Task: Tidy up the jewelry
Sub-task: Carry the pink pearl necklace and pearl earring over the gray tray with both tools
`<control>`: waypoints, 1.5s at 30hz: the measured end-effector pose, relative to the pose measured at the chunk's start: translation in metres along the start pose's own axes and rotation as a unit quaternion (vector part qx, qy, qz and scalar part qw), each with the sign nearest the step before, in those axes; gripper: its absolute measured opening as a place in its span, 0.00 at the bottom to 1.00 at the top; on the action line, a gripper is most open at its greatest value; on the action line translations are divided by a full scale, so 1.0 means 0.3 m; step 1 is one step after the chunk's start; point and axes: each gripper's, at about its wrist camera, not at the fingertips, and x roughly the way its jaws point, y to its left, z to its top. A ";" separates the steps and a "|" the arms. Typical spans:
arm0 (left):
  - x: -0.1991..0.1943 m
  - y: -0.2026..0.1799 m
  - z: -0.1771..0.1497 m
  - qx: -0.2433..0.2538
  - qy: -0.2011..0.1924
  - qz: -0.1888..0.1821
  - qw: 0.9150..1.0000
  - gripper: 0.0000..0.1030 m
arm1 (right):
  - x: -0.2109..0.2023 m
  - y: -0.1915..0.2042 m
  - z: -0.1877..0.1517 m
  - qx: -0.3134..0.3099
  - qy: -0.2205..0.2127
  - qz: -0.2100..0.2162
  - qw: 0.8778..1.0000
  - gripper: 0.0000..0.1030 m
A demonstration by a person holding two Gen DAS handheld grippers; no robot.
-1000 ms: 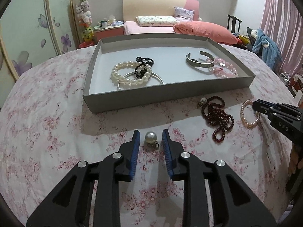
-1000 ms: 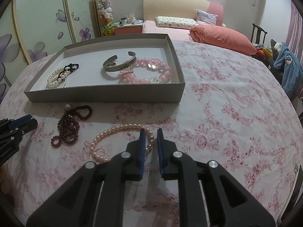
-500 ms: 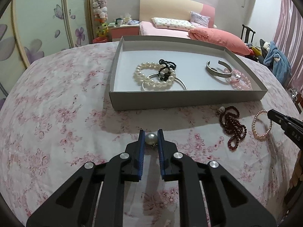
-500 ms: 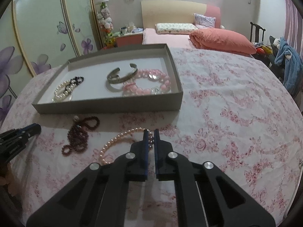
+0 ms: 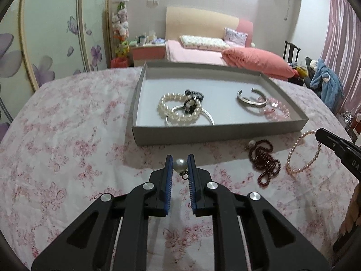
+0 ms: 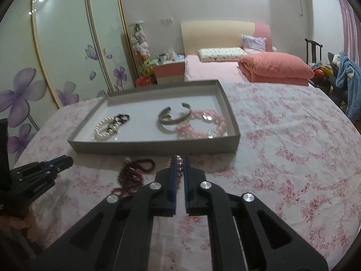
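My left gripper (image 5: 180, 166) is shut on a single pearl earring (image 5: 179, 165) and holds it above the floral tablecloth, in front of the grey tray (image 5: 216, 133). My right gripper (image 6: 180, 166) is shut on a pink pearl bracelet (image 6: 179, 166), which hangs lifted from its tip in the left wrist view (image 5: 302, 153). A dark red bead necklace (image 5: 264, 161) lies on the cloth between the grippers. The tray (image 6: 155, 145) holds a white pearl bracelet (image 5: 178, 110), a black bead piece (image 5: 193, 96), a silver cuff (image 5: 250, 97) and a pink bead bracelet (image 5: 277, 110).
The table has a pink floral cloth (image 5: 67, 135). Behind it stand a bed with pink bedding (image 5: 225, 54), a bedside cabinet (image 5: 146, 53), wardrobe doors on the left and a chair with clothes (image 5: 325, 85) on the right.
My left gripper closed on the pearl earring and lifted it off the cloth. My right gripper closed on the pink pearl bracelet and raised it; both views rose and tilted up.
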 end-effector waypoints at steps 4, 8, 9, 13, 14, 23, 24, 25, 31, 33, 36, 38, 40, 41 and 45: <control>-0.034 -0.018 0.005 0.005 -0.027 0.000 1.000 0.14 | -0.029 0.025 0.008 -0.002 -0.023 0.008 1.000 0.06; -0.057 -0.038 0.012 0.012 -0.049 0.004 0.999 0.14 | -0.051 0.045 0.011 -0.004 -0.040 0.014 0.999 0.06; -0.063 -0.042 0.013 0.013 -0.054 0.005 0.998 0.14 | -0.055 0.050 0.010 -0.005 -0.043 0.015 0.999 0.06; -0.081 -0.057 0.016 0.017 -0.073 0.008 0.997 0.14 | -0.065 0.067 0.009 -0.008 -0.051 0.016 0.999 0.06; -0.085 -0.057 0.015 0.018 -0.076 0.008 0.997 0.14 | -0.067 0.071 0.008 -0.009 -0.053 0.016 0.998 0.06; -0.117 -0.082 0.019 0.024 -0.113 0.022 0.993 0.14 | -0.102 0.108 0.022 -0.028 -0.089 0.002 0.996 0.06; -0.121 -0.085 0.020 0.025 -0.118 0.024 0.992 0.14 | -0.107 0.111 0.024 -0.030 -0.095 0.000 0.995 0.06; -0.126 -0.090 0.023 0.026 -0.124 0.026 0.992 0.14 | -0.109 0.114 0.027 -0.032 -0.098 -0.001 0.995 0.06; -0.145 -0.109 0.041 0.028 -0.148 0.029 0.988 0.14 | -0.134 0.142 0.055 -0.046 -0.131 -0.011 0.990 0.06; -0.150 -0.114 0.047 0.029 -0.155 0.031 0.987 0.14 | -0.141 0.148 0.063 -0.049 -0.141 -0.014 0.989 0.06; -0.151 -0.117 0.057 0.028 -0.162 0.031 0.986 0.14 | -0.147 0.158 0.078 -0.052 -0.154 -0.017 0.987 0.06; -0.148 -0.118 0.065 0.027 -0.166 0.032 0.985 0.14 | -0.148 0.161 0.086 -0.051 -0.161 -0.019 0.985 0.06; -0.144 -0.119 0.071 0.027 -0.169 0.033 0.985 0.14 | -0.147 0.162 0.097 -0.050 -0.165 -0.019 0.985 0.06; -0.142 -0.118 0.075 0.027 -0.171 0.033 0.984 0.14 | -0.145 0.163 0.104 -0.049 -0.168 -0.019 0.984 0.06; -0.135 -0.120 0.093 0.026 -0.178 0.032 0.983 0.14 | -0.130 0.164 0.122 -0.049 -0.174 -0.021 0.983 0.06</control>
